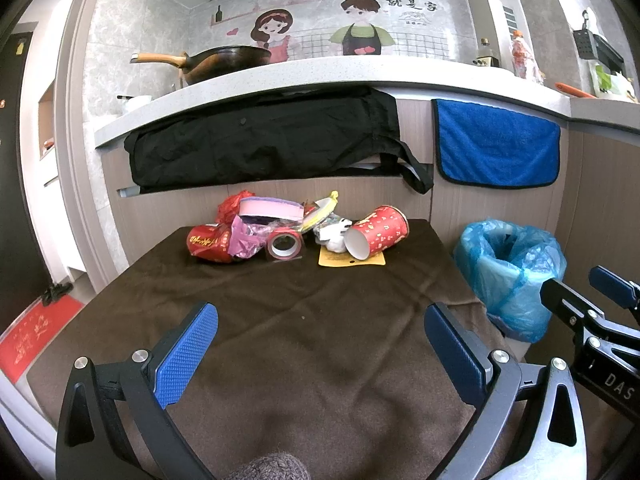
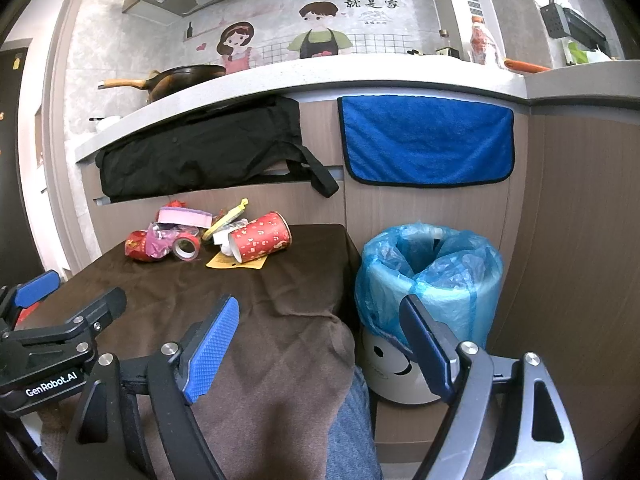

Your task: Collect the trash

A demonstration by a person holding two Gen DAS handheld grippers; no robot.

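Observation:
A pile of trash lies at the far edge of a brown-clothed table (image 1: 280, 320): a tipped red paper cup (image 1: 378, 230) (image 2: 260, 237), a tape roll (image 1: 284, 244) (image 2: 186, 247), a yellow card (image 1: 340, 259), a crushed red can (image 1: 208, 243), a pink box (image 1: 272, 208) and wrappers. A bin with a blue liner (image 1: 512, 264) (image 2: 430, 268) stands right of the table. My left gripper (image 1: 320, 344) is open and empty over the near table. My right gripper (image 2: 320, 340) is open and empty over the table's right edge, beside the bin.
A kitchen counter (image 1: 320, 76) runs behind, with a wok (image 1: 224, 60) and bottles on it. A black bag (image 1: 264, 140) and a blue towel (image 1: 496, 144) hang on the cabinet front. A red mat (image 1: 32, 336) lies on the floor at left.

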